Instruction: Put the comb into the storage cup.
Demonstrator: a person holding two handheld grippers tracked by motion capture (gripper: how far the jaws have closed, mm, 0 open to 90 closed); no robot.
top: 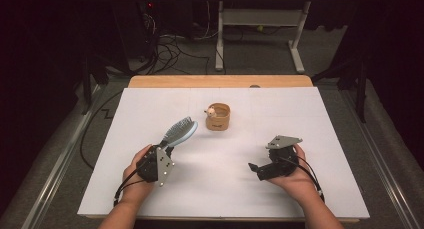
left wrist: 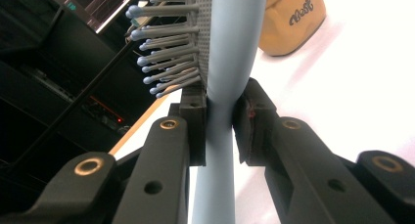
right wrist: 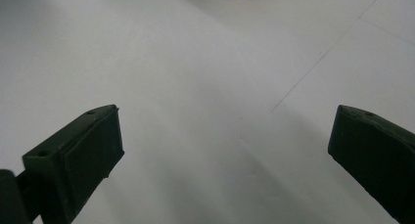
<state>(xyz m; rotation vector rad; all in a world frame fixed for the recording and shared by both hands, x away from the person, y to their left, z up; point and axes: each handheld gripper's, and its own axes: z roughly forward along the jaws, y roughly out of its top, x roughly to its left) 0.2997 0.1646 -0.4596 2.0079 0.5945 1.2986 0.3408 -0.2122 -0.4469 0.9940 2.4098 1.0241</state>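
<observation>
Left gripper (top: 166, 148) clamps the brush (top: 181, 130) by its light-blue handle, pads pressing both sides, brush head raised over the white table (top: 150, 109) and pointing toward the tan cup (top: 218, 116) beyond it. Right gripper (top: 255, 170) sits low over bare table, well apart from the brush, jaws wide open, nothing between them.

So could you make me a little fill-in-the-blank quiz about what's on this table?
1. The left gripper is shut on the handle of a ____.
2. The right gripper has its jaws ____, with nothing between them.
3. The brush has a head that points toward a tan ____ farther back on the table.
4. The brush bristles are tipped with small ____.

Missing words: brush; open; pouch; balls
</observation>
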